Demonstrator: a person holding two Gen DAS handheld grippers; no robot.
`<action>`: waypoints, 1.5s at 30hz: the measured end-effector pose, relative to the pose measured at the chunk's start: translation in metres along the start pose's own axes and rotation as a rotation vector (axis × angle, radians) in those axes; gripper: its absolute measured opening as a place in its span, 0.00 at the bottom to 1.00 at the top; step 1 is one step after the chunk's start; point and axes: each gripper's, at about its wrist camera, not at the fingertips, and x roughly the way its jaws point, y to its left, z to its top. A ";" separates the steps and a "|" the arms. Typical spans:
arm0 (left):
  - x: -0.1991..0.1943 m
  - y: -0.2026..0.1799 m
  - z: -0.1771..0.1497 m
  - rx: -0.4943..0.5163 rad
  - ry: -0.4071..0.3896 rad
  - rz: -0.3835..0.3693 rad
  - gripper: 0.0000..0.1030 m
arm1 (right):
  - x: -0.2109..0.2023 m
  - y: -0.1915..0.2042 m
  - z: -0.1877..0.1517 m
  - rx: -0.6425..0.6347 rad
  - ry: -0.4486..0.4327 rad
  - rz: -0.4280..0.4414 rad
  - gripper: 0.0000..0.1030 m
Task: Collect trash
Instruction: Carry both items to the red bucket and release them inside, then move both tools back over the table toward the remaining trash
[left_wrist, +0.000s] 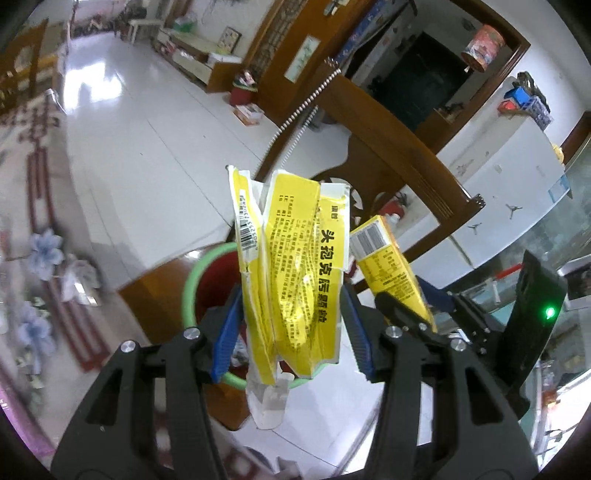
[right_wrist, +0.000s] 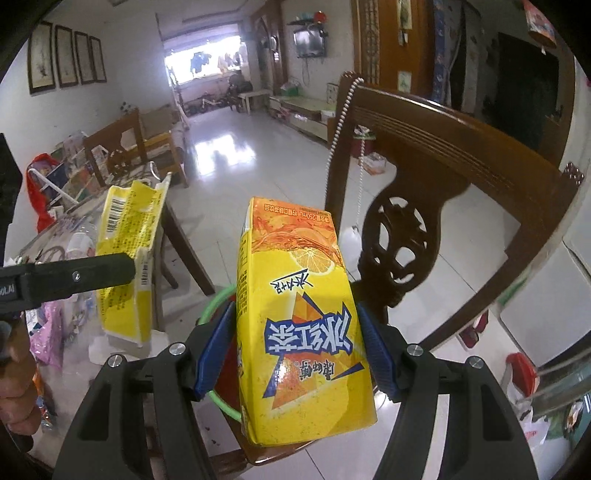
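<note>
My left gripper (left_wrist: 291, 325) is shut on a crumpled yellow medicine packet (left_wrist: 291, 258), held upright above a red bin with a green rim (left_wrist: 190, 280) that stands on a wooden chair seat. My right gripper (right_wrist: 295, 354) is shut on a yellow iced-tea carton (right_wrist: 295, 325), also above the green rim of the bin (right_wrist: 212, 306). The carton shows in the left wrist view (left_wrist: 388, 266) just right of the packet. The packet shows in the right wrist view (right_wrist: 127, 251) to the left, in the other gripper's black finger.
A carved wooden chair back (right_wrist: 443, 166) rises right of the carton, with a bead cord (right_wrist: 343, 110) hanging on it. A glass-topped table (left_wrist: 554, 236) lies right. A cluttered table (right_wrist: 74, 229) and wooden chair stand left. White tiled floor (left_wrist: 147, 147) stretches beyond.
</note>
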 end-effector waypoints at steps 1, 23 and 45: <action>0.003 0.002 0.002 -0.008 0.007 -0.006 0.49 | 0.001 -0.001 0.001 0.006 0.003 0.005 0.62; 0.001 0.020 0.025 -0.097 -0.015 -0.005 0.95 | 0.028 0.017 0.013 -0.059 0.026 0.000 0.93; -0.182 0.094 -0.064 -0.156 -0.224 0.164 0.95 | 0.013 0.157 0.020 -0.262 -0.021 0.128 0.93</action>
